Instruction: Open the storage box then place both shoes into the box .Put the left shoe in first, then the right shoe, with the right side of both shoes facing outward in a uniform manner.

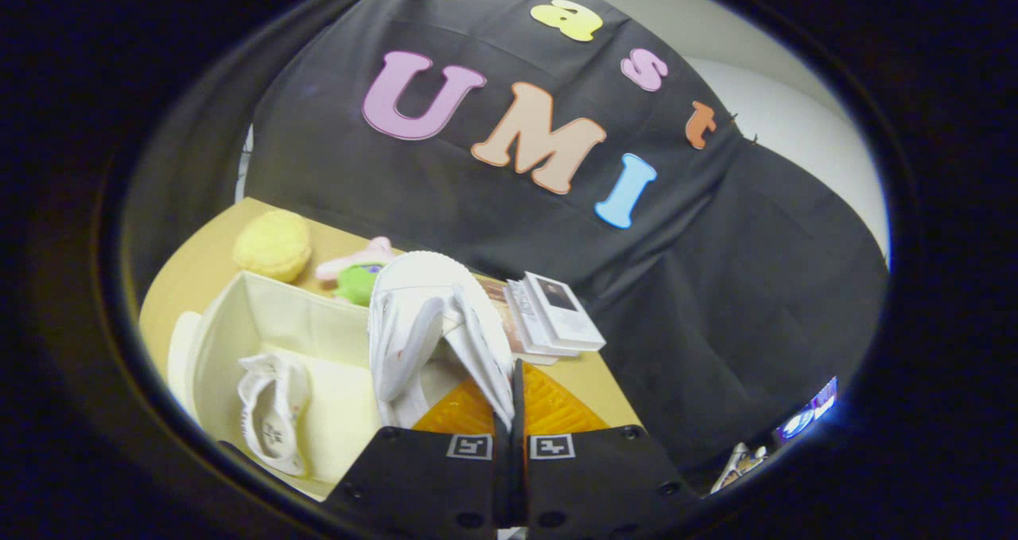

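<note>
My gripper [509, 413] is shut on a white shoe [421, 325], pinching a thin edge of its upper between the two fingers. The shoe hangs just ahead of the fingers, toe pointing away, above the right rim of the open cream storage box [238, 317]. Inside the box lies the other white shoe [274, 413] on its side, sole facing me, near the box's left wall. The box stands on a tan table [199, 262].
Beyond the box sit a yellow plush ball [273, 244] and a pink-and-green soft toy [358, 273]. A stack of white booklets [557, 313] lies to the right of the held shoe. An orange ribbed mat [549, 409] shows under the fingers.
</note>
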### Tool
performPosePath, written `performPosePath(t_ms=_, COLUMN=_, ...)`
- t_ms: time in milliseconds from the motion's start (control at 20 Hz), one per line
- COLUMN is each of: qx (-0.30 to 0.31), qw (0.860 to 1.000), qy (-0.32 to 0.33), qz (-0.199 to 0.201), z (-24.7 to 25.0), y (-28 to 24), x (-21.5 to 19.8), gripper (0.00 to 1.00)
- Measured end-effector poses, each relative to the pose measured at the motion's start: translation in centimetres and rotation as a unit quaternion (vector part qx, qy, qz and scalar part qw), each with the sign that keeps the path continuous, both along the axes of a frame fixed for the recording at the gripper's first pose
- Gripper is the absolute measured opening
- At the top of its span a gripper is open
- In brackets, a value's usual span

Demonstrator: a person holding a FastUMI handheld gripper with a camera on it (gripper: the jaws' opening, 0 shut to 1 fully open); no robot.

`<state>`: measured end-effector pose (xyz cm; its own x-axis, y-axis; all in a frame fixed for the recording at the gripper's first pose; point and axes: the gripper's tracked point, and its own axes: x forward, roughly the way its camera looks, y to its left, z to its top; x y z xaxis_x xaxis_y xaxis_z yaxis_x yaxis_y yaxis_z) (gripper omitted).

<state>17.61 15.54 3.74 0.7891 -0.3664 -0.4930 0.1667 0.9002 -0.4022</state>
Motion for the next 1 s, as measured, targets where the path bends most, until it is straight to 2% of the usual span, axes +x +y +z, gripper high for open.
performPosePath(t_ms=100, qx=0.039, qw=0.999, qy=0.014, qz=0.006, z=-1.7, y=2.9, x=0.5, gripper=0.03)
performPosePath(t_ms=350, qx=0.112, qw=0.992, qy=0.063, qz=-0.017, z=-8.2, y=6.0, x=0.4, gripper=0.03)
performPosePath(t_ms=500, qx=0.116, qw=0.987, qy=0.110, qz=-0.020, z=-11.8, y=5.9, x=-0.5, gripper=0.03)
performPosePath(t_ms=650, qx=0.114, qw=0.981, qy=0.159, qz=-0.004, z=-15.2, y=7.0, x=-1.0, gripper=0.03)
performPosePath(t_ms=800, qx=0.092, qw=0.968, qy=0.233, qz=0.004, z=-19.0, y=7.1, x=-2.6, gripper=0.04)
performPosePath(t_ms=1000, qx=0.112, qw=0.962, qy=0.249, qz=0.007, z=-19.1, y=7.1, x=-2.9, gripper=0.06)
